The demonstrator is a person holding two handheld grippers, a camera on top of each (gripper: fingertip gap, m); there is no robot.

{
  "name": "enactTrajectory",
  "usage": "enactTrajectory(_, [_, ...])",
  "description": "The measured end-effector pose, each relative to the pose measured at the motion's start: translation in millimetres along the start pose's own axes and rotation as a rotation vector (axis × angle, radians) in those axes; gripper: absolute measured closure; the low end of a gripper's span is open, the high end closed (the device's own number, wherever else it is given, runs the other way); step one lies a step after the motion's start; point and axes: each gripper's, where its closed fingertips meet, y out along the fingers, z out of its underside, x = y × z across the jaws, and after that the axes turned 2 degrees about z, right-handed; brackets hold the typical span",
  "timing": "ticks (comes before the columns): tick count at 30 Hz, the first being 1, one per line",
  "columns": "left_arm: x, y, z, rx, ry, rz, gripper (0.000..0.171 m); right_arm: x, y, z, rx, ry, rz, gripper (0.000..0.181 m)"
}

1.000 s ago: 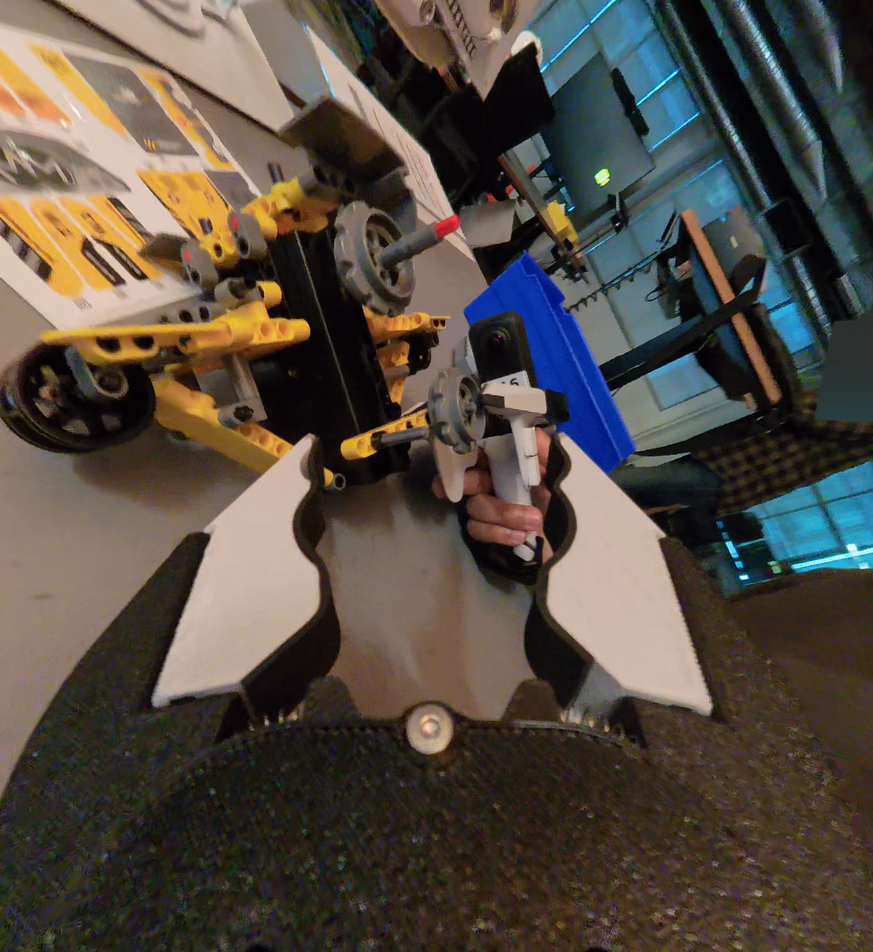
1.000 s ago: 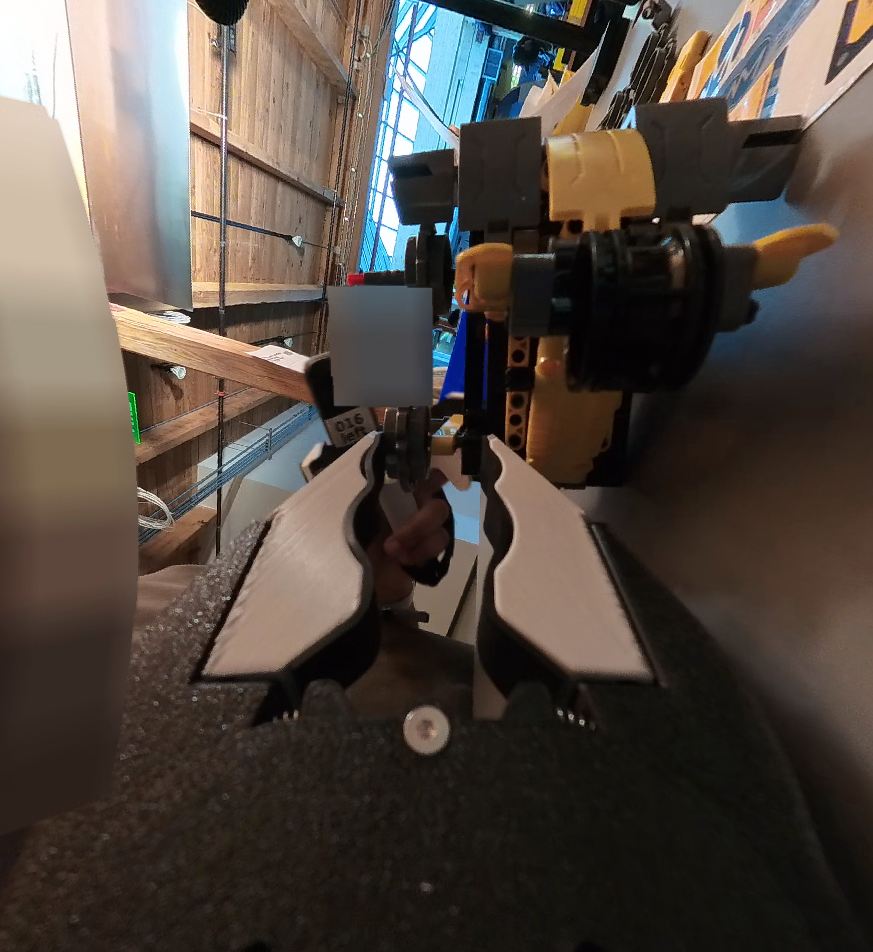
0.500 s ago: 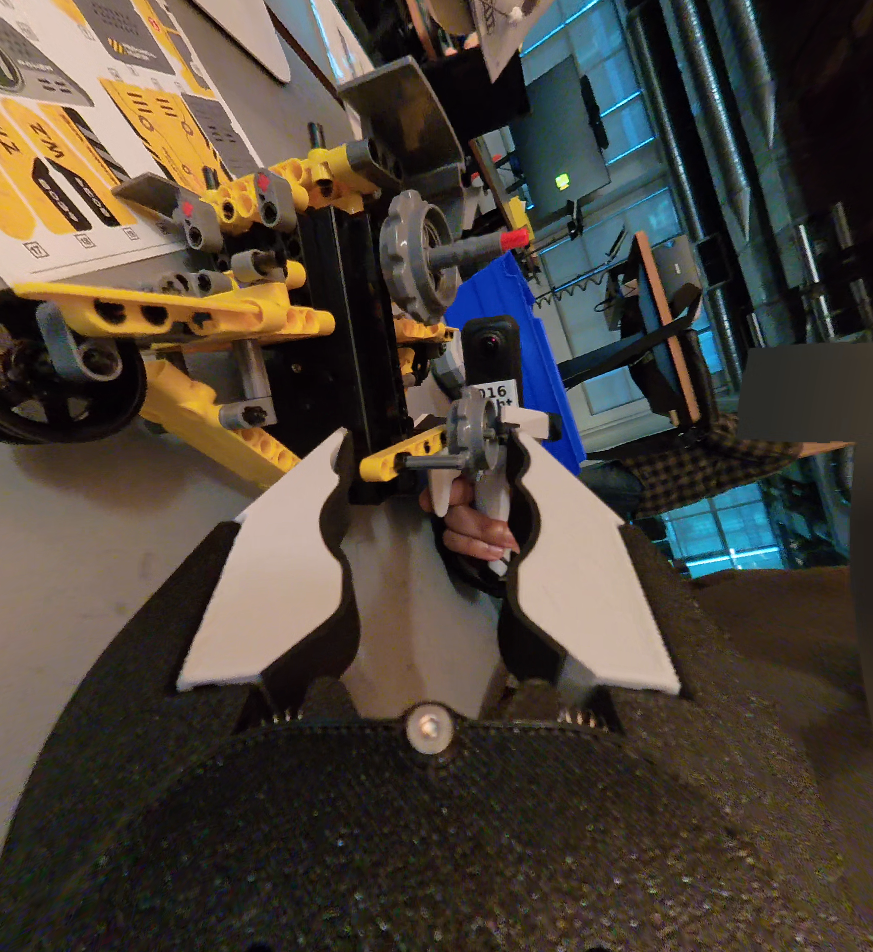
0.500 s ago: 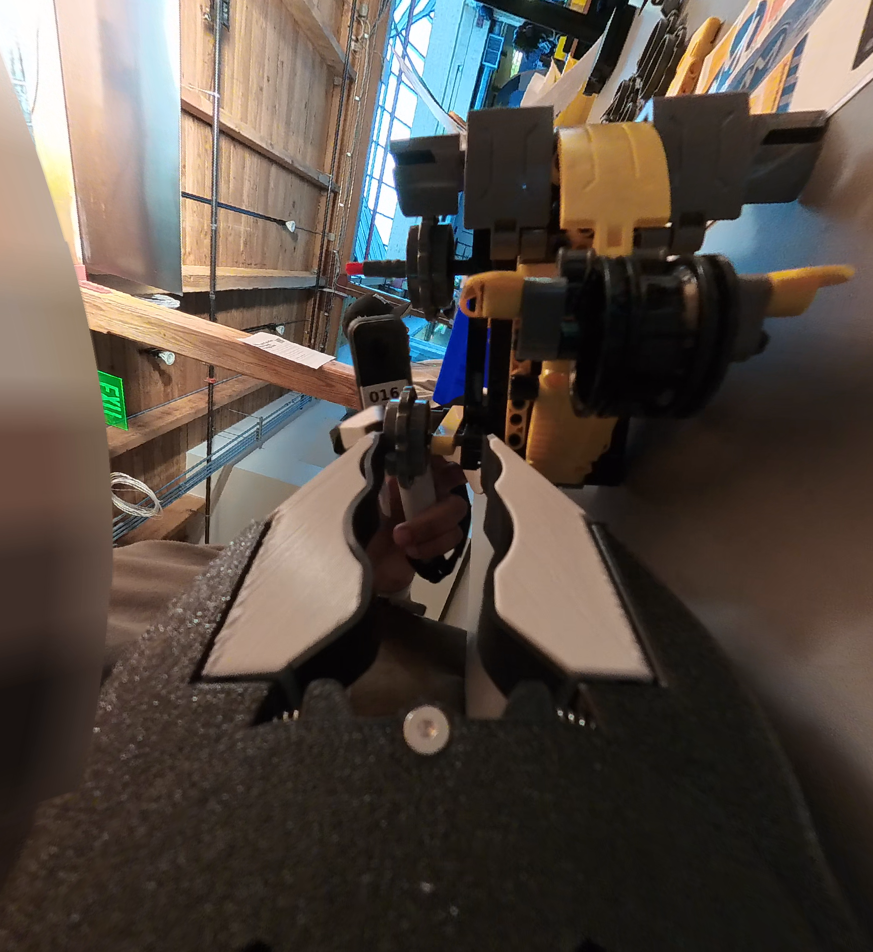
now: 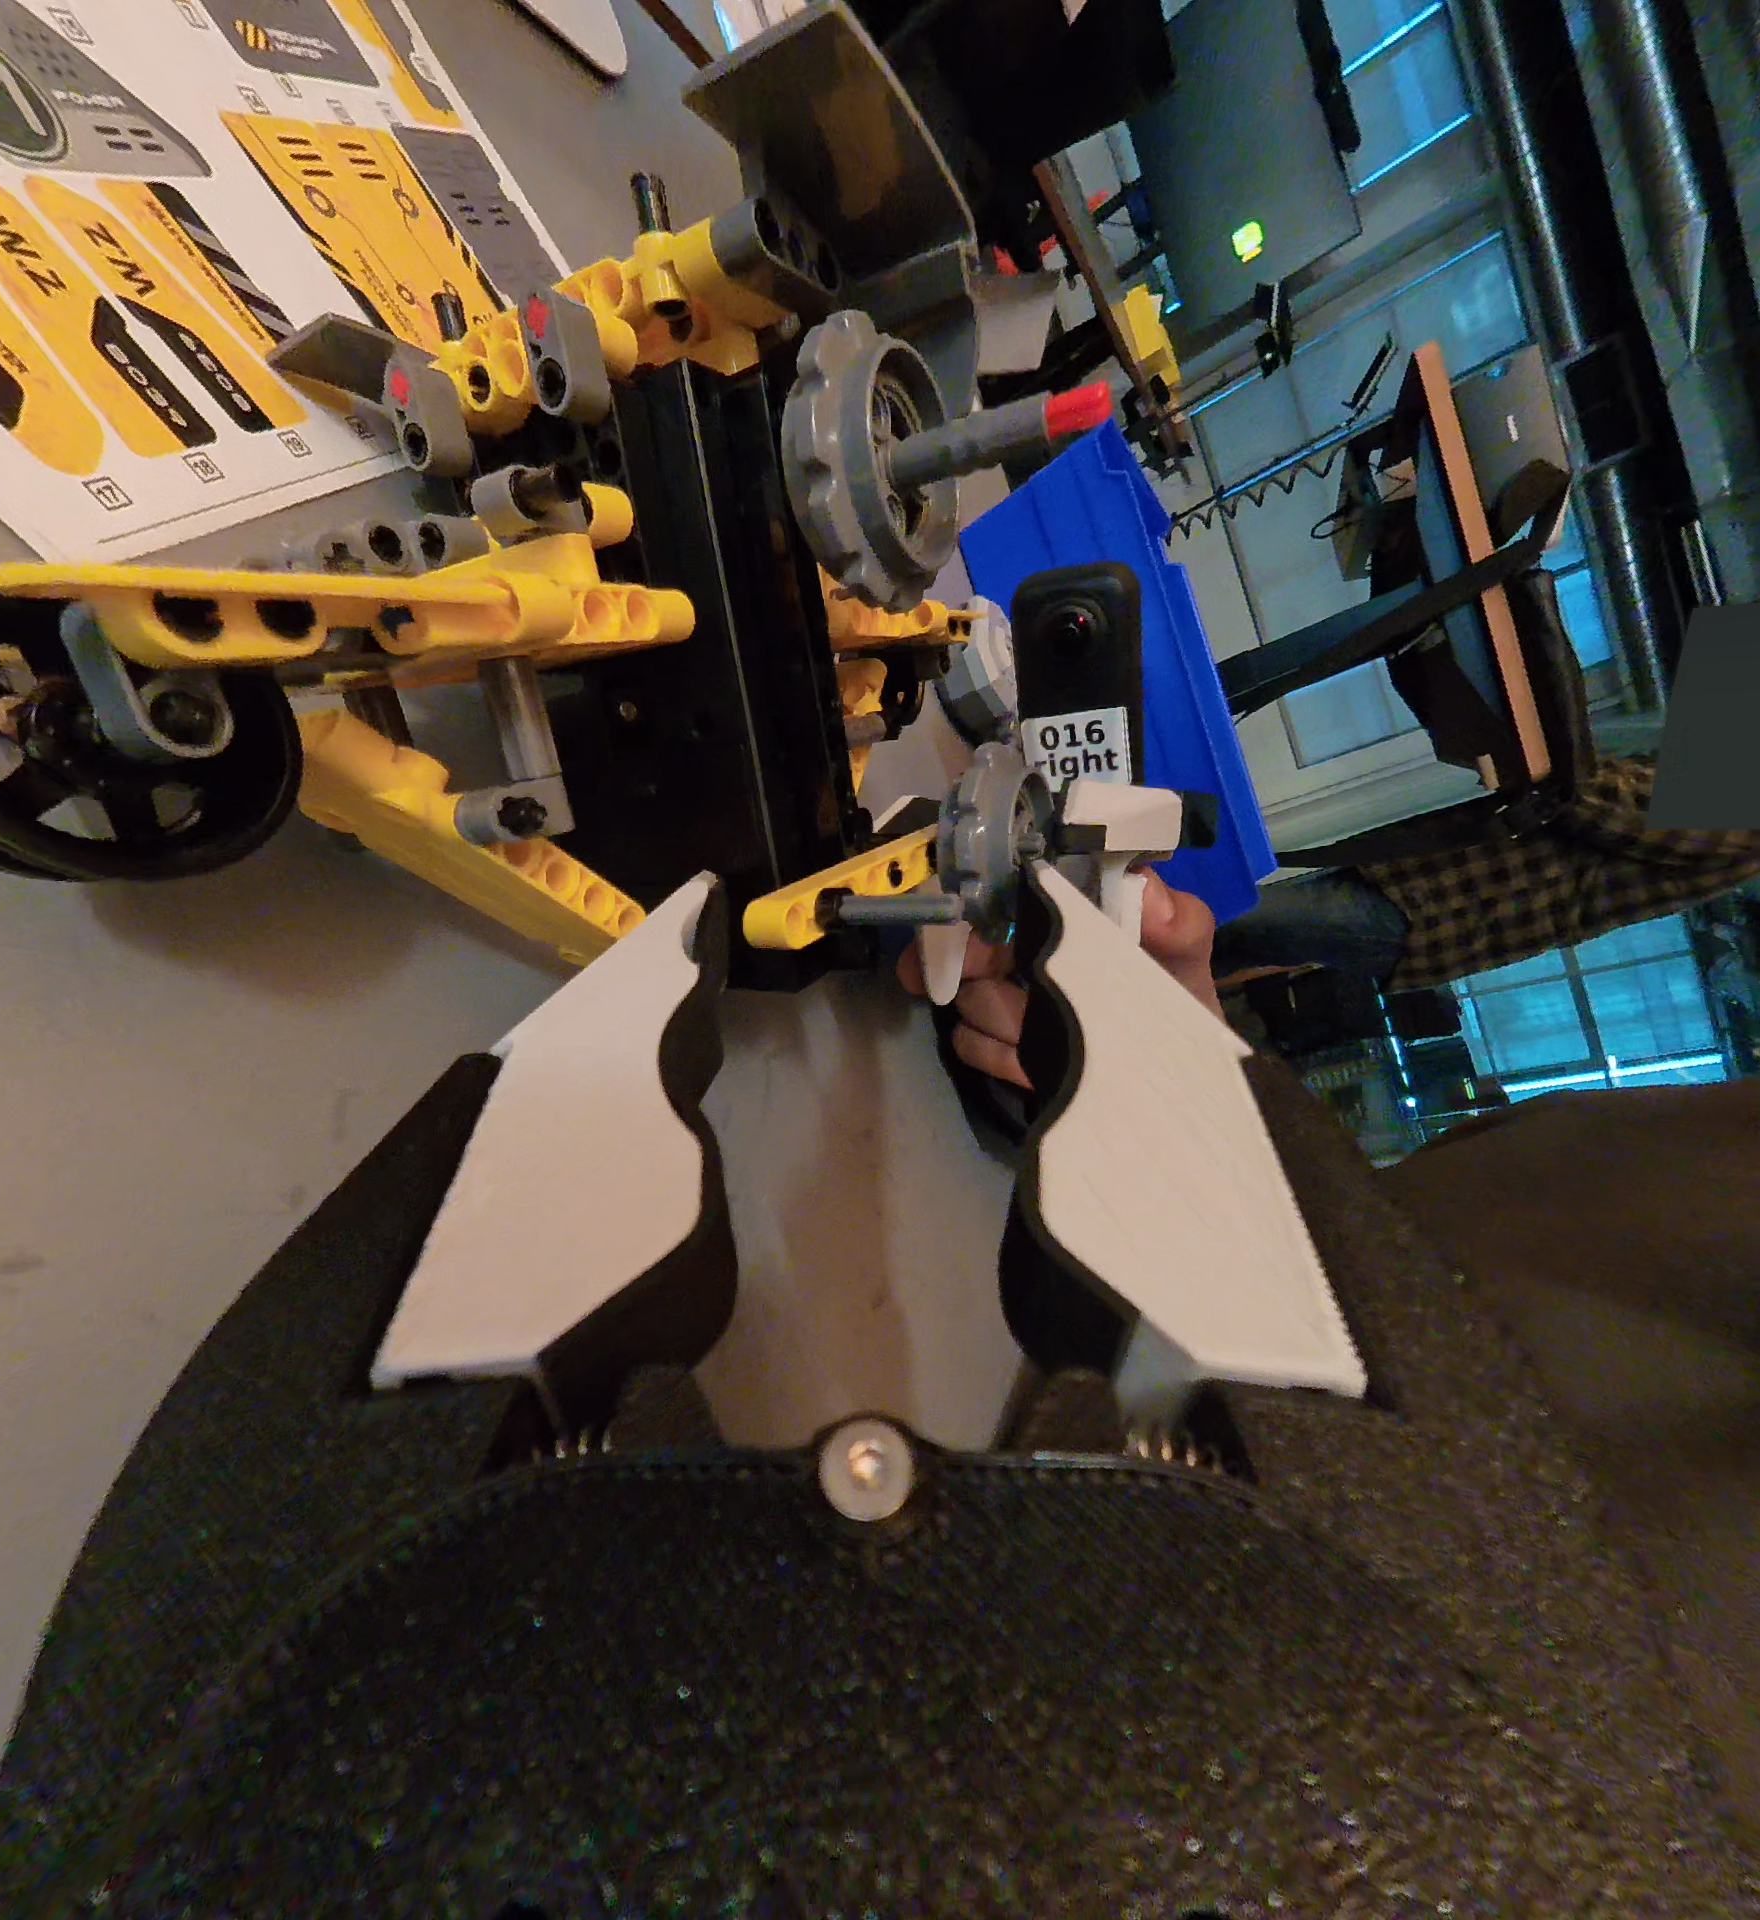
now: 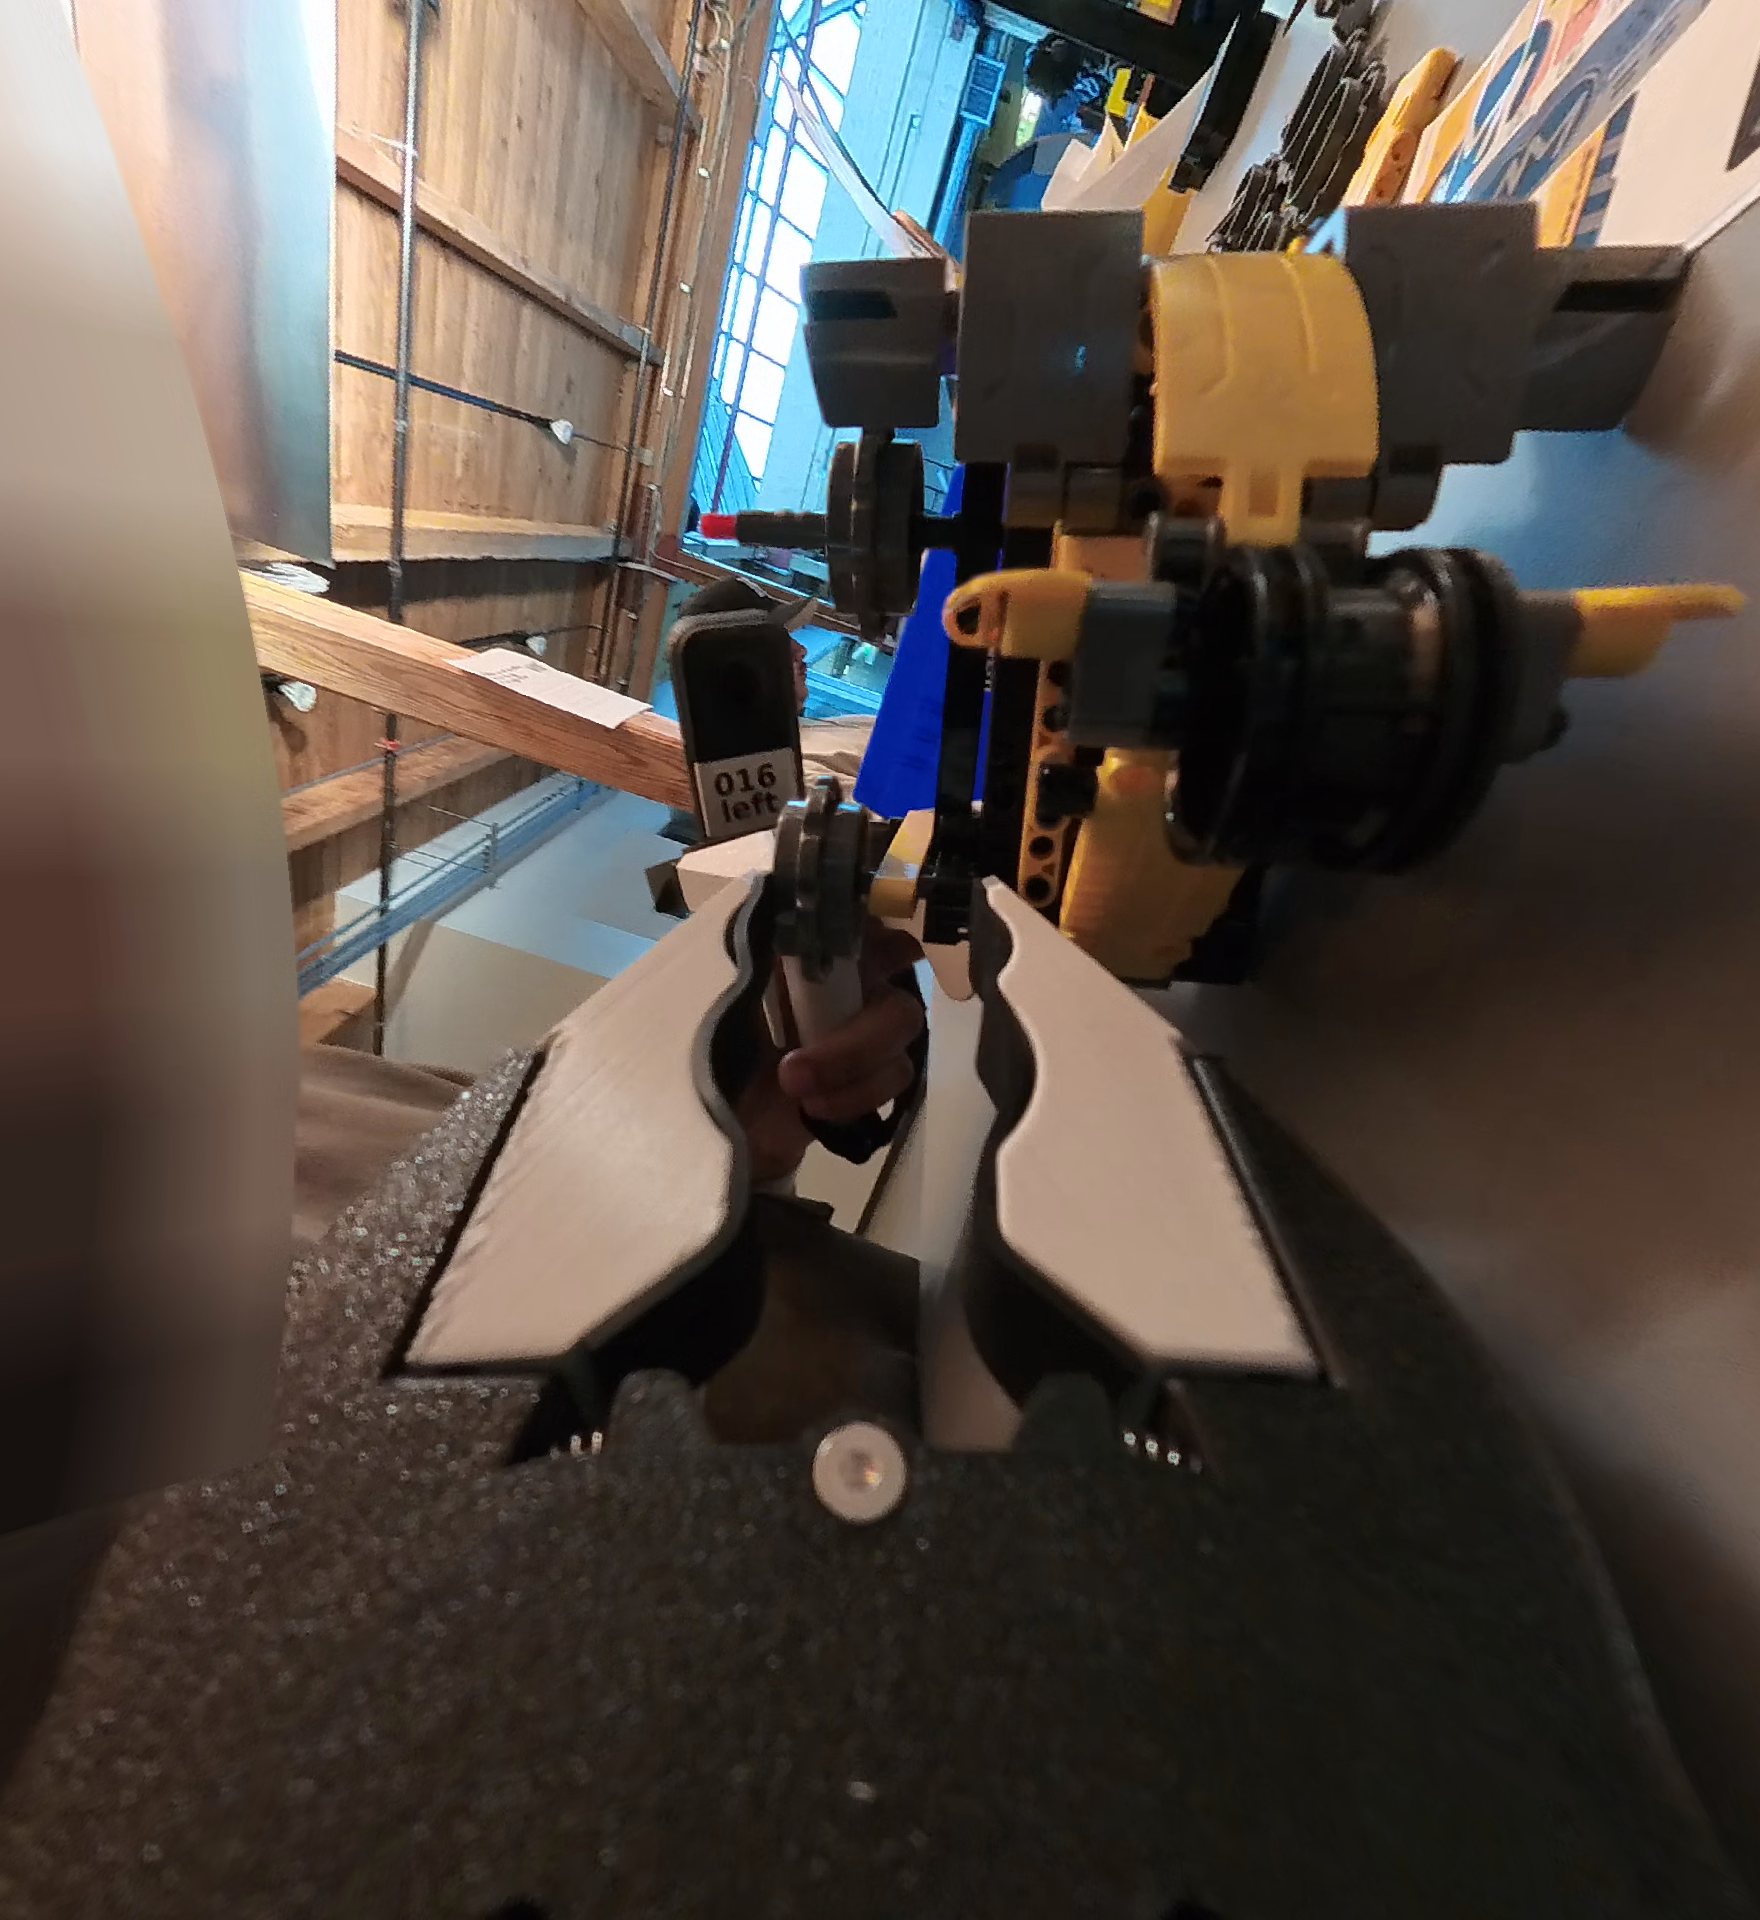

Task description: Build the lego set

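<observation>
A yellow-and-black brick-built vehicle model lay on a grey table, with a black spoked wheel at its one end and a tall black frame in the middle. From the near end of that frame a short yellow beam stuck out, carrying a grey axle with a small grey gear on it. A larger grey gear sat higher on the frame, on a grey axle with a red tip.

The left gripper stood with its white fingers parted on either side of the yellow beam and axle; one tip was just beside the black frame, the other close against the small gear, though whether either touched I could not tell. The right gripper likewise had its fingers apart around the small gear, its left finger seemingly against the gear's rim, and nothing was clearly clamped.

Each view showed the opposite gripper's black camera and a hand on its handle. Beyond lay a yellow sticker sheet and a blue bin.
</observation>
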Motion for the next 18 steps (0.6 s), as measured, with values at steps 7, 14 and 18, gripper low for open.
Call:
enactTrajectory(7, [-0.7,-0.6,-1.3,0.006,0.023,-0.011,0.124,-0.2,-0.1,0.8,0.012,-0.022,0.016,0.144])
enactTrajectory(14, [-1.4,-0.6,-1.0,-0.008,0.027,-0.023,0.126,-0.1,0.0,1.4,0.023,-0.035,0.031,0.145])
enactTrajectory(18, [-1.6,-0.4,-1.0,-0.016,0.02,-0.026,0.125,-0.3,-0.3,0.9,0.019,-0.019,0.025,0.145])
